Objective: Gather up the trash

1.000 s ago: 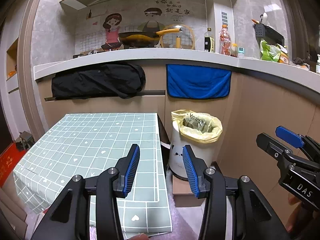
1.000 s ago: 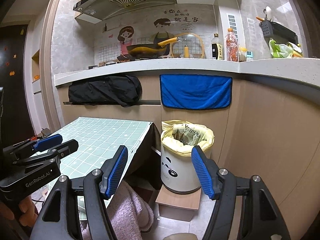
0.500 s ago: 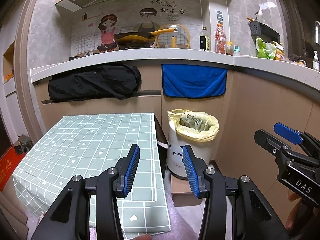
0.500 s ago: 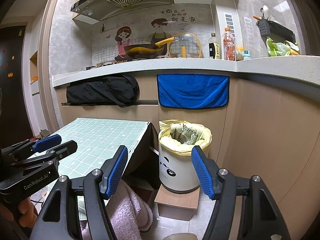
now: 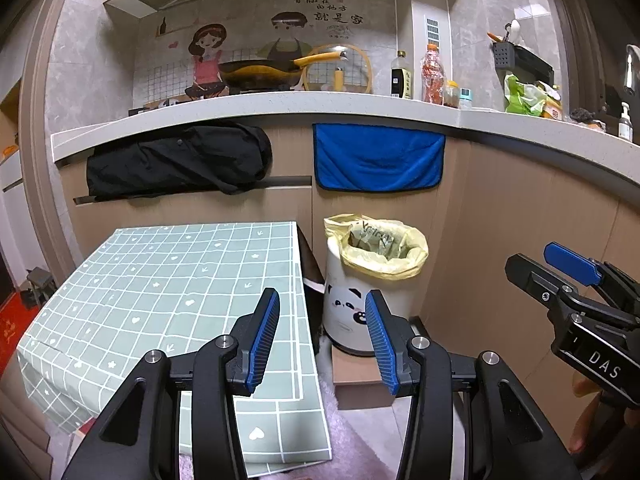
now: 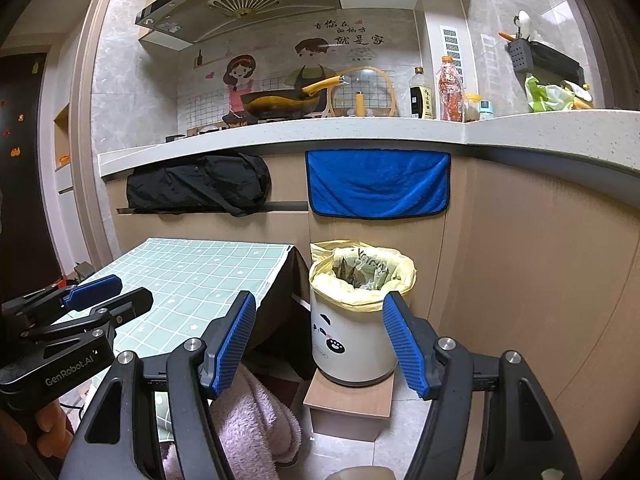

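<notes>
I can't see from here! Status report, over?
Left tool open, empty. Right tool open, empty. White panda bin with yellow liner ahead, trash inside. Nothing in the way.

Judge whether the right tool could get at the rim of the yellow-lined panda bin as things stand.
Probably yes. The right tool is open and empty, pointing at the panda bin, with only bare floor and the low wooden block under the bin between; the green-checked table stands off to the side.

Table [image 5: 168, 280] at left, trash bin [image 5: 362, 312] just right of its far corner, standing on a low box [image 6: 348, 400] on the floor. Bag [image 6: 400, 280] lining the bin, trash inside. Behind both, cabinet fronts under a countertop [image 5: 280, 106]; cloth [image 5: 378, 158] hanging above the bin, dark bag [image 5: 176, 164] hanging above the table. Wok [image 5: 260, 74] and bottles [image 5: 432, 72] up on the countertop.
</notes>
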`<state>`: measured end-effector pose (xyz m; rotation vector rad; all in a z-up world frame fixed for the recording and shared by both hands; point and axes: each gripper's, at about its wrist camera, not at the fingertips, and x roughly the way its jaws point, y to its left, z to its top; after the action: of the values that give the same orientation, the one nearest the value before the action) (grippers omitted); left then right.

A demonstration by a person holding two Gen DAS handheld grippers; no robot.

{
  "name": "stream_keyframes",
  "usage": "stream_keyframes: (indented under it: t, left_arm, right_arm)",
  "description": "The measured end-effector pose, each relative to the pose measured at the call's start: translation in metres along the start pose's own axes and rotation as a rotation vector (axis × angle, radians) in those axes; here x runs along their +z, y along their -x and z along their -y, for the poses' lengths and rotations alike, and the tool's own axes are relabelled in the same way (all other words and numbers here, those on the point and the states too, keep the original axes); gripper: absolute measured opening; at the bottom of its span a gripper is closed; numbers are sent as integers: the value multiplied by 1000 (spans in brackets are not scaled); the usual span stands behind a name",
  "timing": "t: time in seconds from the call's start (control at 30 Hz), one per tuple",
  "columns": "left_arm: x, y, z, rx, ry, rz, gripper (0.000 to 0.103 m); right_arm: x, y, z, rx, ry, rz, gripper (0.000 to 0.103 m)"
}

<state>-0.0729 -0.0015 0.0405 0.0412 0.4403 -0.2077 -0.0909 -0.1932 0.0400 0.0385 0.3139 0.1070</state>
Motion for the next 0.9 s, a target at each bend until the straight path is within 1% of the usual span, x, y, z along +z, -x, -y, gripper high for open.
stream_keyframes:
  t: [0.9]
  left_arm:
    - [4, -3, -1, 1, 5, 4, 46]
  right_arm:
    - [-4, 1, -4, -15, -9, -13, 63]
